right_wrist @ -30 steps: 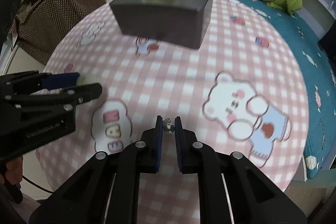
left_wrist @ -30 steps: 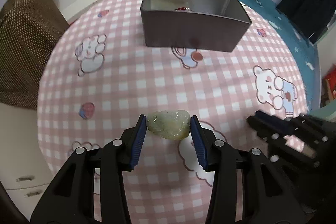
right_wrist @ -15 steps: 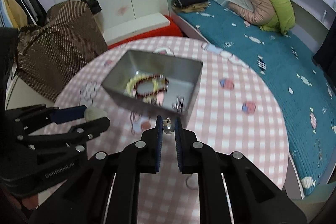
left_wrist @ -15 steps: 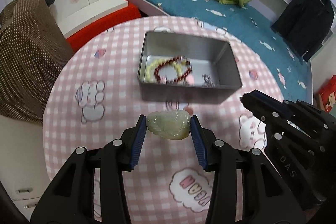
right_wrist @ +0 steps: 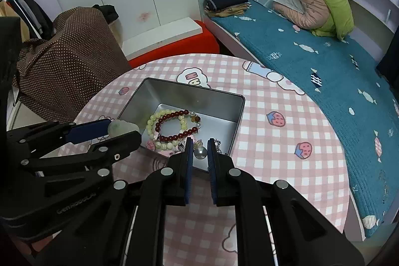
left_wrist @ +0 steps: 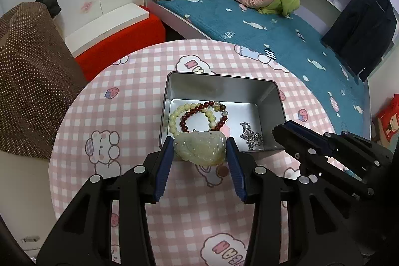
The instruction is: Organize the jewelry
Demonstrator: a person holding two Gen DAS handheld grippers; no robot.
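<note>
Clamped between the blue pads of the left claw (left_wrist: pixel 200 150) is a jade pendant (left_wrist: pixel 200 150), a pale green-yellow carved stone with a lumpy, rounded outline and a waxy sheen; it is held above the near rim of the metal tin (left_wrist: pixel 219 84), at six o'clock from the tin's middle. Inside that open rectangular silver tin, which stands on the round pink checked surface (left_wrist: pixel 139 81), lie a cream bead bracelet (left_wrist: pixel 174 116) and a dark red bead bracelet (left_wrist: pixel 197 111) overlapping at about nine o'clock, with a small silver chain piece (left_wrist: pixel 250 136) at four o'clock. Further right, the right claw (right_wrist: pixel 200 152) is nearly together, pinching a small pearl earring (right_wrist: pixel 200 152), a round grey-white bead with a tiny silver fitting on top, held over the tin's near edge. Beyond the surface, at one o'clock, lies a teal bed (left_wrist: pixel 274 31).
</note>
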